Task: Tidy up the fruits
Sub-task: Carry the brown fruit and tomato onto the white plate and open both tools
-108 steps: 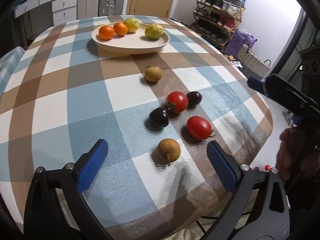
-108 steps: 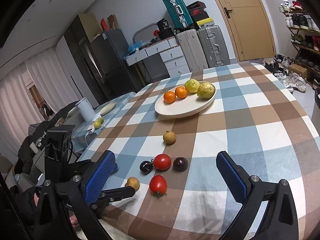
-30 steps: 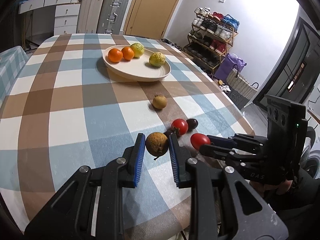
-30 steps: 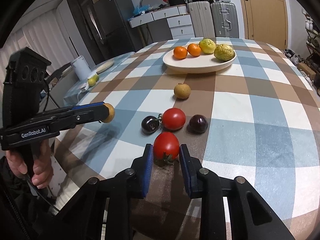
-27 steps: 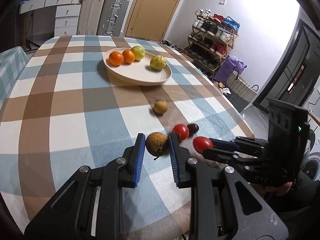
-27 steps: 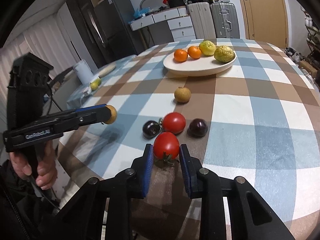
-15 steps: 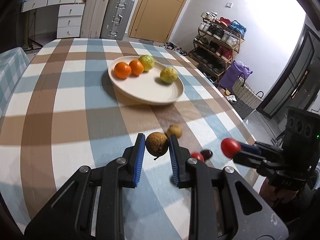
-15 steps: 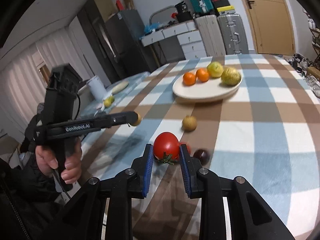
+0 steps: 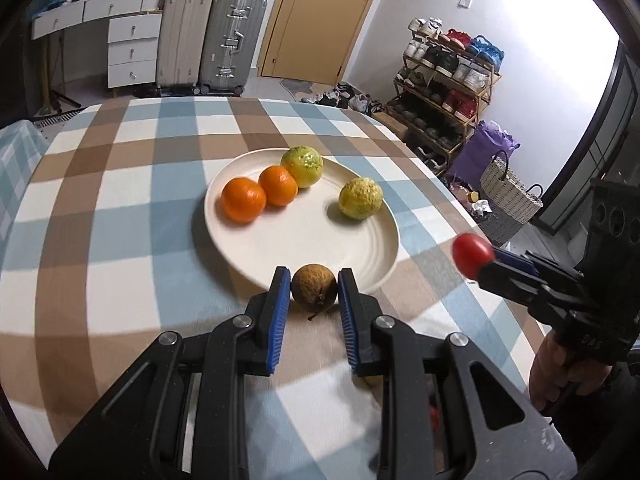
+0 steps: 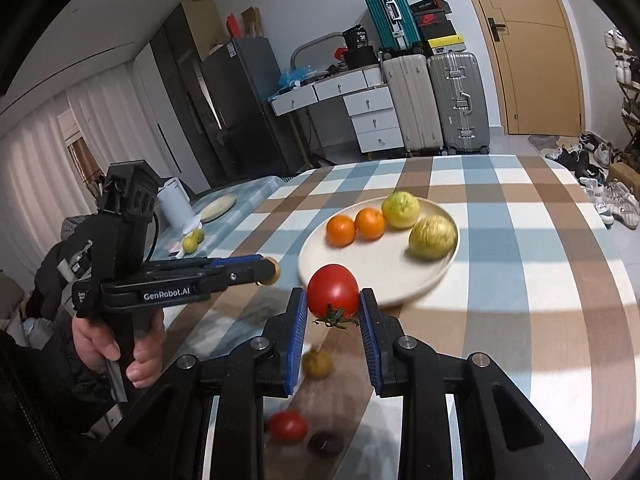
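Observation:
My left gripper point(image 9: 314, 292) is shut on a brown round fruit point(image 9: 313, 293), held in the air at the near rim of the cream plate point(image 9: 296, 240). On the plate lie two oranges point(image 9: 243, 199) and two yellow-green fruits point(image 9: 360, 199). My right gripper point(image 10: 333, 304) is shut on a red tomato point(image 10: 333, 290), held above the table just short of the plate point(image 10: 400, 280); the same tomato point(image 9: 472, 255) shows at the right of the left wrist view. Below it on the checked cloth lie another brown fruit point(image 10: 317, 364), a second tomato point(image 10: 288, 426) and a dark plum point(image 10: 326, 443).
The table point(image 9: 120, 240) has a blue, brown and white checked cloth and ends close on the right. A hand point(image 10: 120, 344) grips the left tool. Suitcases point(image 10: 436, 100), drawers and a shoe rack point(image 9: 444, 80) stand beyond the table.
Both grippers have risen and moved toward the plate with their fruits. The loose fruits on the cloth have slipped below and behind them.

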### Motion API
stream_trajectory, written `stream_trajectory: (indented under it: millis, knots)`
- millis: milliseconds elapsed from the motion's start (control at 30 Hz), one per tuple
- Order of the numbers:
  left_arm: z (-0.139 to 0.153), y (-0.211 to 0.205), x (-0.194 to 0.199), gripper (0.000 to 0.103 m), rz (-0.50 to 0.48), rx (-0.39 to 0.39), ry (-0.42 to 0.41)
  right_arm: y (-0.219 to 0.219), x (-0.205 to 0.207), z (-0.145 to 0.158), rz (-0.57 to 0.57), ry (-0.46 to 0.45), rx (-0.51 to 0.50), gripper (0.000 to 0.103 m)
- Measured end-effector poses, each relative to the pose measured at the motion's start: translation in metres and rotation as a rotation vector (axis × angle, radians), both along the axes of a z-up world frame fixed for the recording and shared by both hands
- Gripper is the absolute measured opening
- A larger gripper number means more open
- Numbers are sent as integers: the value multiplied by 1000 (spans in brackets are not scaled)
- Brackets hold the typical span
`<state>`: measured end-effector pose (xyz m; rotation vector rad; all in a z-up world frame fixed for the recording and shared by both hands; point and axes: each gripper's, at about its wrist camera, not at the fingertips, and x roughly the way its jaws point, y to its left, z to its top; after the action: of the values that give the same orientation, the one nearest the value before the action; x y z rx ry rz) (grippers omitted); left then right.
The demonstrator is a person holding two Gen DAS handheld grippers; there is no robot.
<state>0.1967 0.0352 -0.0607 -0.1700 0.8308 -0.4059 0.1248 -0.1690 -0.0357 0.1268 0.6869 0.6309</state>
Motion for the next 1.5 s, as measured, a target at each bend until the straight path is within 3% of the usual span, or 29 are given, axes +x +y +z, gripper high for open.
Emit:
stream_trajectory:
  millis: [267,433,733,1200,1500]
  knots:
    - [-11,-28,61,22,-37,-19,28,-4,71,-6,-18,54,16,27]
    - [-24,-38,91,22,-36,-39,54,-4,109,-6,-27,61,-25,27]
    - [-28,-59,127,22,-48,-47,49,5,170,-22,-27,193,-37,27]
    - [-45,-62,144,22,-42,-46,73,10,198,-40,-75,300,-45,27]
    - [-45,-61,146,23,-45,-53,61,14,197,-39,-64,283,-59,27]
